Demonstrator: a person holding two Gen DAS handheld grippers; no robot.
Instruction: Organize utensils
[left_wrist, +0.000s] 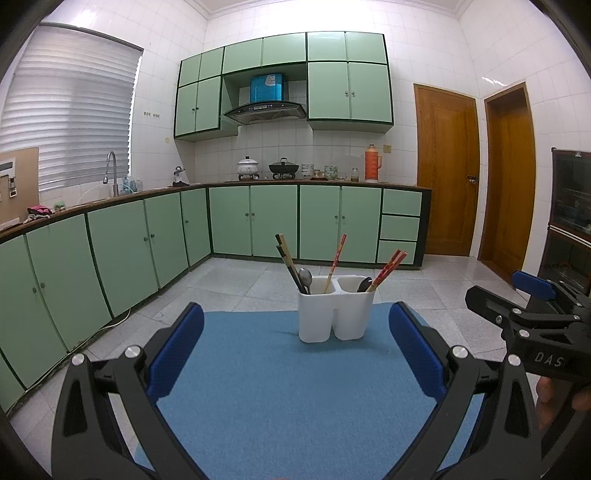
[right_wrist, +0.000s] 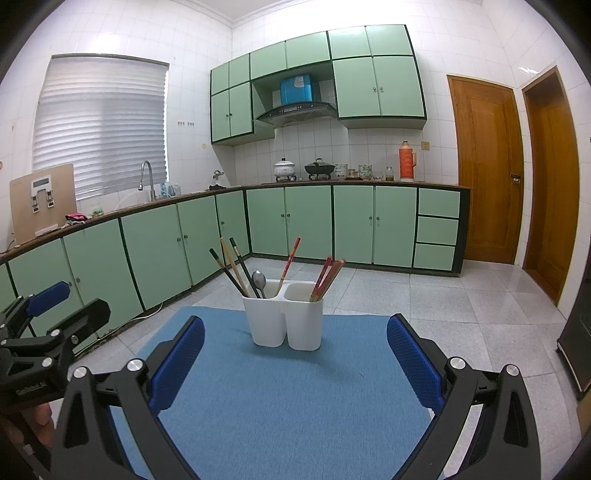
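Observation:
A white two-compartment utensil holder (left_wrist: 334, 314) (right_wrist: 282, 317) stands on a blue mat (left_wrist: 280, 387) (right_wrist: 295, 391). Its left compartment holds dark chopsticks (left_wrist: 290, 264) (right_wrist: 236, 267), a metal spoon (left_wrist: 305, 277) (right_wrist: 259, 281) and one red chopstick (left_wrist: 335, 263) (right_wrist: 289, 260). Its right compartment holds red chopsticks (left_wrist: 388, 267) (right_wrist: 328, 275) and, in the left wrist view, a dark spoon (left_wrist: 364, 284). My left gripper (left_wrist: 295, 354) is open, short of the holder, with nothing between its fingers. My right gripper (right_wrist: 295, 358) is open and likewise apart from the holder. Each gripper shows at the edge of the other's view: the right one (left_wrist: 532, 306), the left one (right_wrist: 48, 314).
The mat covers a small table over a tiled floor (right_wrist: 461, 295). Green cabinets (left_wrist: 147, 243) with a counter, sink tap (left_wrist: 110, 166), pots and a thermos (left_wrist: 372, 163) run along the far walls. Wooden doors (left_wrist: 447, 170) stand at the right, a dark cabinet (left_wrist: 569, 221) at far right.

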